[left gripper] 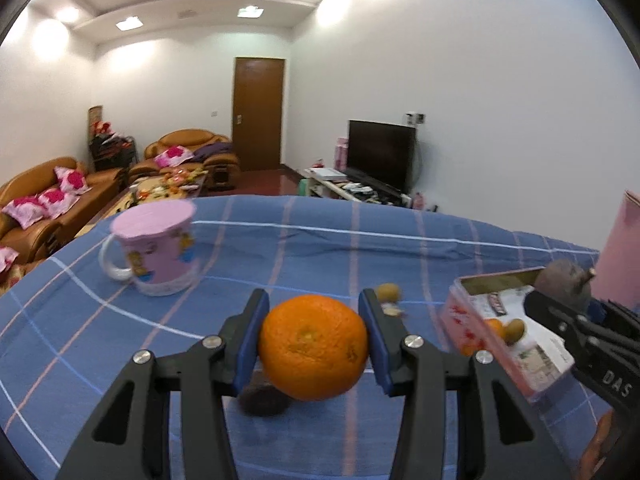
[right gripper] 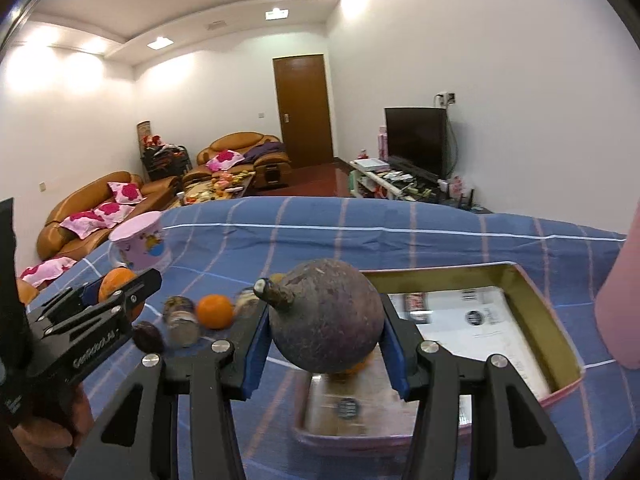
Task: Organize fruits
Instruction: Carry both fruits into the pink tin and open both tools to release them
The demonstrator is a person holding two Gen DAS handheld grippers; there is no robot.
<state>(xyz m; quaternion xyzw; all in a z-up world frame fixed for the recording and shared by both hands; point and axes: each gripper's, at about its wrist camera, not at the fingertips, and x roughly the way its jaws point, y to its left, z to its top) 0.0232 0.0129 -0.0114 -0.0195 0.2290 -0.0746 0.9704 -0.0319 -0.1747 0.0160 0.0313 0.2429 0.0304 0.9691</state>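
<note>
Over the blue cloth point(left gripper: 320, 240), left gripper point(left gripper: 314, 344) clamps an orange point(left gripper: 313, 346); right gripper point(right gripper: 326, 330) pinches a mangosteen point(right gripper: 326, 322) above the tin point(right gripper: 560, 328).

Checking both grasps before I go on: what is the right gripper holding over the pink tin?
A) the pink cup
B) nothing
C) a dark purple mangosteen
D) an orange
C: the right gripper is shut on the dark purple mangosteen with a stub stem, above the pink tin; the orange sits in the left gripper.

Bright ceiling lights, fisheye-warped edges
</note>
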